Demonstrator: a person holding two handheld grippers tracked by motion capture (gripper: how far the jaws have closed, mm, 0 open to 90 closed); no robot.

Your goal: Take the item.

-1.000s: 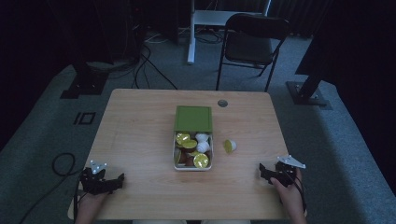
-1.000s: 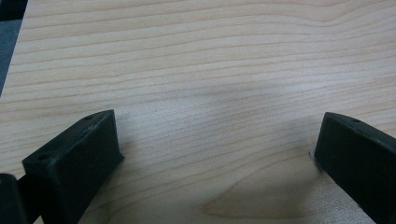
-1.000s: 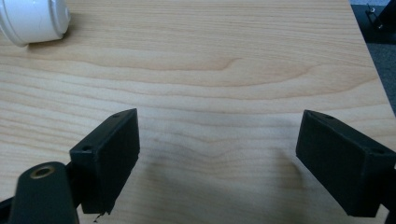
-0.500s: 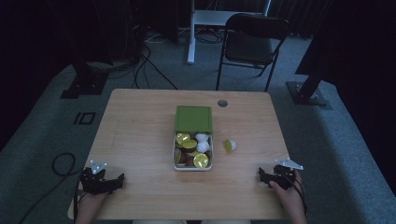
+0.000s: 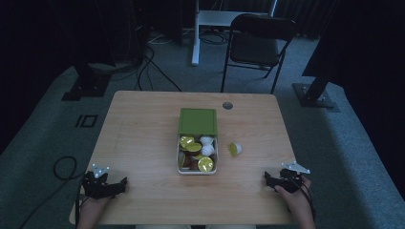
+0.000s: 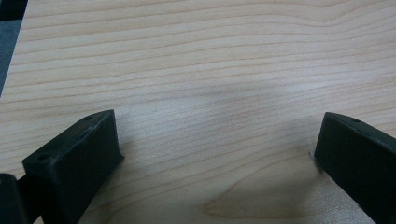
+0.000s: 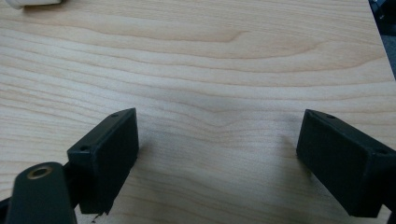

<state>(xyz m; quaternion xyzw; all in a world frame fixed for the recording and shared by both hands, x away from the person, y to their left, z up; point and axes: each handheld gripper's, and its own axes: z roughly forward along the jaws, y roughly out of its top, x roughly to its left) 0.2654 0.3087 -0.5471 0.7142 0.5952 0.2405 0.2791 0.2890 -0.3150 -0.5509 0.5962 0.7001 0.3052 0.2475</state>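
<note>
Dark carpeted floor and a black folding chair [image 5: 260, 40] are seen beyond a pale wooden table [image 5: 143, 138], which takes up the middle of the high view. At the table's centre a small open box [image 5: 197, 157] is set, its green lid [image 5: 197, 120] lying flat against the far end; coffee capsules with yellow-green and white tops are packed inside it. One loose capsule [image 5: 234, 149] is left on the wood just beside the box's right wall, apart from it.

At the near corners both tools are rested. The left gripper [image 5: 107, 185] is held low over the table's near-left edge, and the right gripper [image 5: 274, 180] near the near-right edge, each well apart from the box. In both gripper views the jaws are spread wide with nothing but bare wood grain between them.

The work is judged to be at a resting point between steps, with the stray capsule not yet gathered. For the next move, the right gripper would need to be carried forward and left to the loose capsule, and its jaws closed gently across the capsule's body.
</note>
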